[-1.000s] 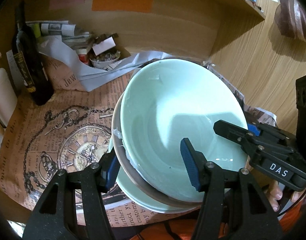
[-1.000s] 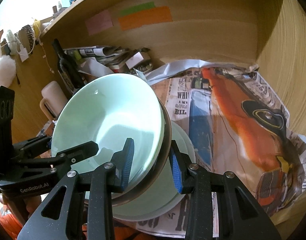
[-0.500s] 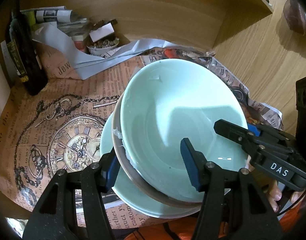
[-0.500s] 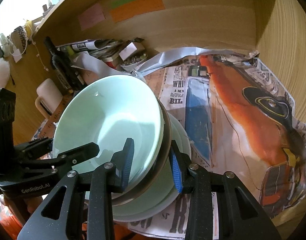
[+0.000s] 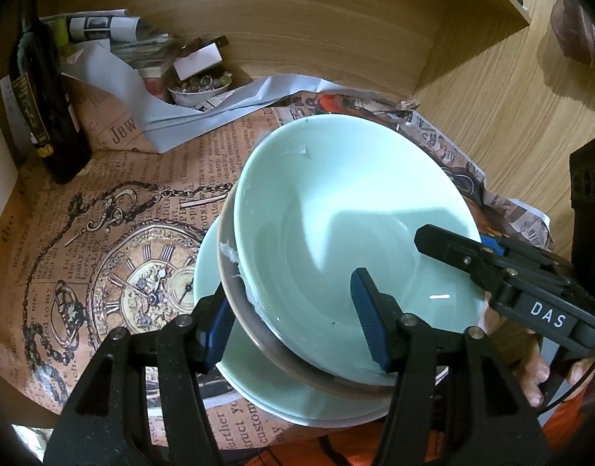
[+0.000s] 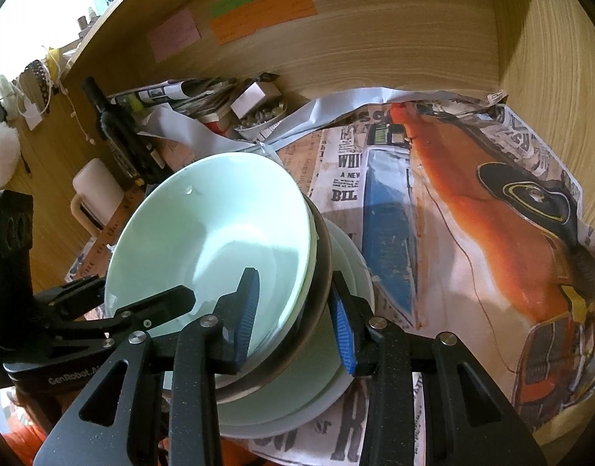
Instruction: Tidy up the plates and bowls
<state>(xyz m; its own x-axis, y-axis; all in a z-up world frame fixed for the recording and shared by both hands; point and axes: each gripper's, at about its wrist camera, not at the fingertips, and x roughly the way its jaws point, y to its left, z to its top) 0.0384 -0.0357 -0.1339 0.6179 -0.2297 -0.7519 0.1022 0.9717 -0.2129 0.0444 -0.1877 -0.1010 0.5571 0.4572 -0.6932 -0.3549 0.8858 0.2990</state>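
A pale green bowl (image 5: 347, 225) nests in a brown-rimmed bowl (image 5: 258, 334), and both sit on stacked pale green plates (image 5: 258, 380). My left gripper (image 5: 293, 322) is shut on the near left rims of the two bowls, one finger inside, one outside. My right gripper (image 6: 293, 314) is shut on their right rims the same way; the bowl (image 6: 215, 229), brown-rimmed bowl (image 6: 316, 310) and plates (image 6: 347, 272) show there. Each gripper appears in the other's view. The stack sits low over the newspaper-lined shelf (image 5: 103, 202).
A dark bottle (image 5: 41, 105) stands at the back left. A small bowl of bits (image 5: 198, 87), folded papers (image 5: 115, 31) and a grey sheet lie at the back. Wooden walls (image 6: 375, 39) close the back and right. The car-print newspaper (image 6: 472, 202) lies right of the stack.
Both grippers have carried the bowl stack forward and downward into the shelf; the back wall and clutter sit closer and the plates are nearer the newspaper. The grips are unchanged.
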